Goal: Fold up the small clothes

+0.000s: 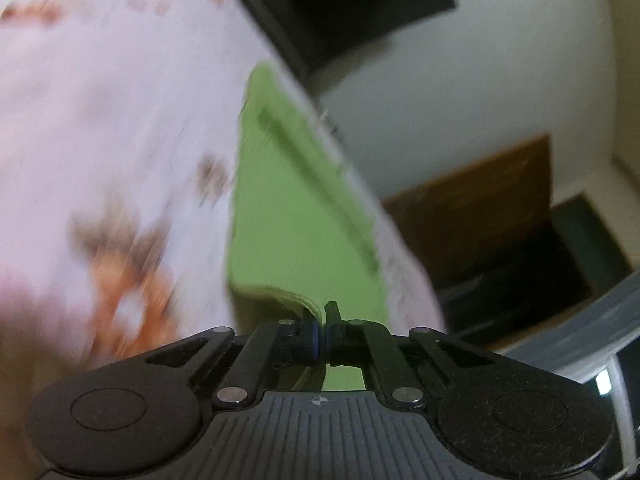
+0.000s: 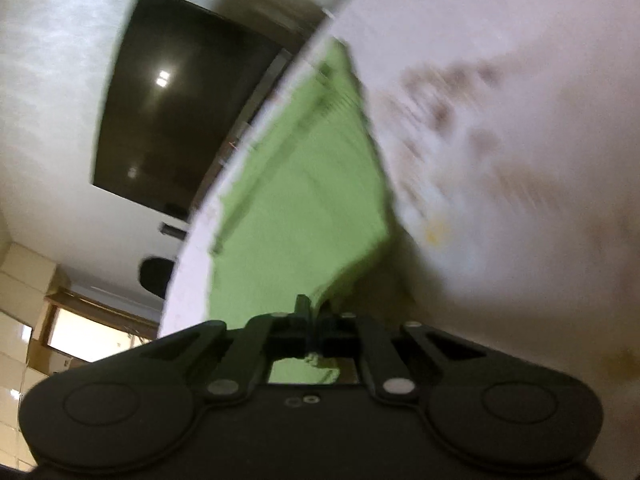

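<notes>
A light green cloth [image 1: 296, 220] lies stretched over a white bedsheet with brown and orange flower prints [image 1: 100, 128]. My left gripper [image 1: 322, 312] is shut on the cloth's near edge, which curls up between the fingers. In the right wrist view the same green cloth [image 2: 296, 208] runs away from me, and my right gripper [image 2: 314, 312] is shut on its near corner, lifted a little off the sheet [image 2: 500, 120]. Both views are blurred by motion.
The bed's edge runs beside the cloth in both views. Beyond it are a dark wall-mounted screen [image 2: 176, 112], white walls, a brown wooden door [image 1: 480, 208] and a bright window [image 2: 88, 336].
</notes>
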`<state>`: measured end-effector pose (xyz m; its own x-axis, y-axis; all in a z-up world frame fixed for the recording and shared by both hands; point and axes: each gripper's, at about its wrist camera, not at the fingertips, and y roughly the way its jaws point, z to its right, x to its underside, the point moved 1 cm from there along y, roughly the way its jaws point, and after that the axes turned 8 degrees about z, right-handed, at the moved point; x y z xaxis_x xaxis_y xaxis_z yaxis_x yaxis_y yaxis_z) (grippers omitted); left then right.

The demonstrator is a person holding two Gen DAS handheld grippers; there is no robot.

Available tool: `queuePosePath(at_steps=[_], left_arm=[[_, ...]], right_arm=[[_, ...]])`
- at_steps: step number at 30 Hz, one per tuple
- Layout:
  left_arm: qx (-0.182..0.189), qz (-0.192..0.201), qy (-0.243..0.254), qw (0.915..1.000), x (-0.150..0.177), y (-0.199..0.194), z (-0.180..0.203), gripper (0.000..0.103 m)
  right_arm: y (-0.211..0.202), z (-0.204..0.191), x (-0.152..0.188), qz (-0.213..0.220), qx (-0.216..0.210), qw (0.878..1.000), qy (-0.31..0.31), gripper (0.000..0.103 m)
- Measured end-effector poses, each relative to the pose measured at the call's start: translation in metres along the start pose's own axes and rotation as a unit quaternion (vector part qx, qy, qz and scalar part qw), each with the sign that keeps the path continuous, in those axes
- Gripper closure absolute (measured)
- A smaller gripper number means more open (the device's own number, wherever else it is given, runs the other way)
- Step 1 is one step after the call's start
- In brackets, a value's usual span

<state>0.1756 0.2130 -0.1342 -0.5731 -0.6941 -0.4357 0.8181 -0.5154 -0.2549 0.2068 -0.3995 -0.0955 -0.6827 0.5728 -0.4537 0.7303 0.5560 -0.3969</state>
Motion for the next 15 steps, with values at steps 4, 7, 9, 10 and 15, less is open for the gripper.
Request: queuePosePath(at_steps=[4, 7, 9, 10, 15], left_arm=[[0.020, 0.040, 0.015, 0.9989, -0.049, 0.025, 0.019, 0.100], [0.019, 0.059, 0.025, 0.9978, -0.086, 0.057, 0.027, 0.100], [0.016, 0.060, 0.033, 0.9975, -0.108, 0.086, 0.032, 0.100], [0.013, 0.058, 0.035, 0.9976, -0.120, 0.102, 0.033, 0.100], [-0.023, 0.046, 0.037, 0.9980, -0.164, 0.181, 0.027, 0.100]], right_arm=[[0.013, -0.042, -0.052, 0.036, -0.027, 0.997, -0.061, 0.099], [0.039, -0.061, -0.094, 0.045, -0.042, 0.994, -0.087, 0.099], [0.062, -0.069, -0.123, 0.048, -0.050, 0.993, -0.096, 0.099], [0.073, -0.071, -0.135, 0.048, -0.053, 0.993, -0.097, 0.099], [0.149, -0.060, -0.194, 0.026, -0.051, 0.996, -0.072, 0.099]])
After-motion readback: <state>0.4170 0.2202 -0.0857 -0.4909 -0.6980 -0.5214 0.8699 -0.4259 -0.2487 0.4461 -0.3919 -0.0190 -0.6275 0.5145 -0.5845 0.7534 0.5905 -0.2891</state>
